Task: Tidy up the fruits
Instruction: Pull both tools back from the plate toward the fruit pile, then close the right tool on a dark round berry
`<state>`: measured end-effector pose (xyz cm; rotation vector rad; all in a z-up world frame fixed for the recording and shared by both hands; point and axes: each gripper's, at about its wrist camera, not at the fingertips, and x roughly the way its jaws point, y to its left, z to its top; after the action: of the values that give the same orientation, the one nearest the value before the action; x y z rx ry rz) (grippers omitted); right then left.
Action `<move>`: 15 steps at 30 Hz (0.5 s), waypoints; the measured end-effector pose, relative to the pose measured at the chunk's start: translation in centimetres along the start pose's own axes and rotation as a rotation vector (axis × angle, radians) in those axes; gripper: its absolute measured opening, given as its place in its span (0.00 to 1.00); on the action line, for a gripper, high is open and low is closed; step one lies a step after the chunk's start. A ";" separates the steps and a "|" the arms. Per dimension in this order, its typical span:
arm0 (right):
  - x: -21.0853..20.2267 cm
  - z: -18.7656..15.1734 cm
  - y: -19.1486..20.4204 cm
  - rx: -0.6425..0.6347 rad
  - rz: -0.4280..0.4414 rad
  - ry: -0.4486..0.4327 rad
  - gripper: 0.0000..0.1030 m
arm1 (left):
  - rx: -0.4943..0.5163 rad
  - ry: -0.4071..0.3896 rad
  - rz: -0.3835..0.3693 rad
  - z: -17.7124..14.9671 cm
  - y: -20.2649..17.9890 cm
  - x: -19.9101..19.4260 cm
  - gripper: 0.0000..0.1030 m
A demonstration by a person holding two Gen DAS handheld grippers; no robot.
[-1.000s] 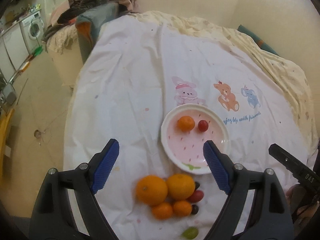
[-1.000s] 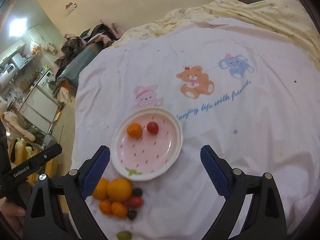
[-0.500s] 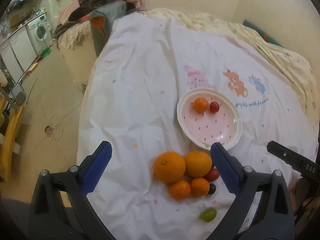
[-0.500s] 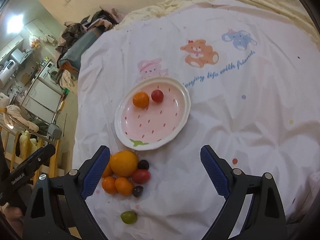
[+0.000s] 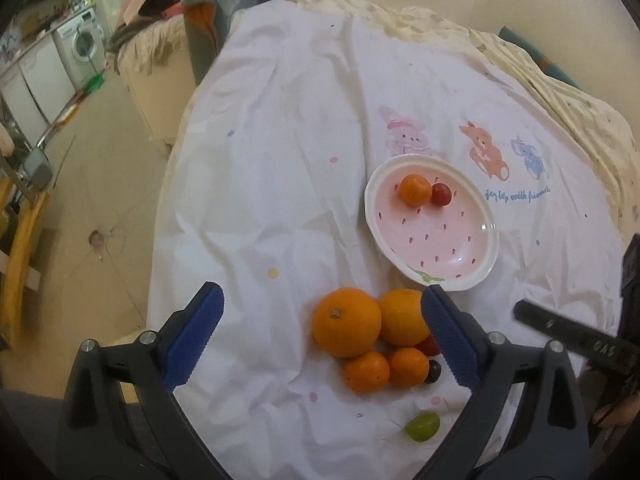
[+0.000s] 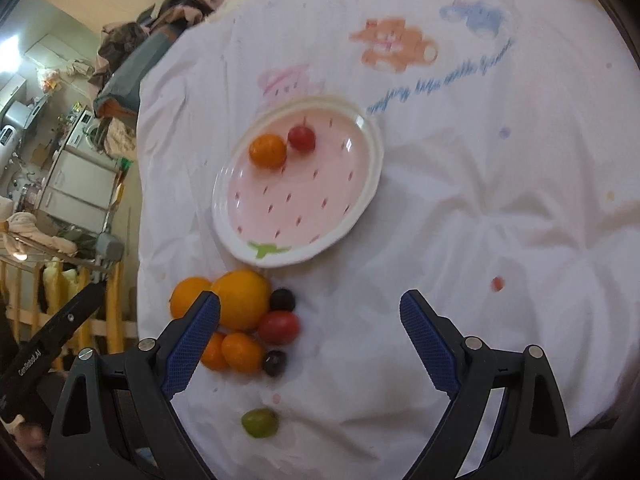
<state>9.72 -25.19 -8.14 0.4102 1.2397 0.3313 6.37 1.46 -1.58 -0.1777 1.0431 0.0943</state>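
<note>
Both claws, left [image 5: 322, 334] and right [image 6: 310, 340], gape empty over white cartoon-print bedsheet [image 5: 280, 160].

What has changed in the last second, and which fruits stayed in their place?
Both grippers came down toward the fruit pile. The left gripper opened wider; the right gripper has just been closing a little. Both are empty, nothing was gripped or released. Unchanged: the small orange and the cherry tomato on the strawberry plate, the pile beside it, the green grape.
</note>
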 end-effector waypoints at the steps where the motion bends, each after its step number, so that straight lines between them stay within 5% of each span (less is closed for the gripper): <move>1: 0.5 0.0 0.1 0.000 0.008 0.023 0.78 | -0.002 0.002 0.002 0.0 0.0 0.1 0.95; 7: 4.2 0.8 0.7 -0.017 0.017 0.169 0.50 | 0.002 0.006 -0.010 0.3 -0.4 0.0 0.95; 15: 8.8 1.7 2.2 -0.115 -0.024 0.266 0.38 | 0.037 -0.002 -0.004 0.4 -1.0 -0.1 0.95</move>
<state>13.89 -19.41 -14.05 0.2580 1.4753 0.4449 6.87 0.52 -1.21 -0.1468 1.0419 0.0714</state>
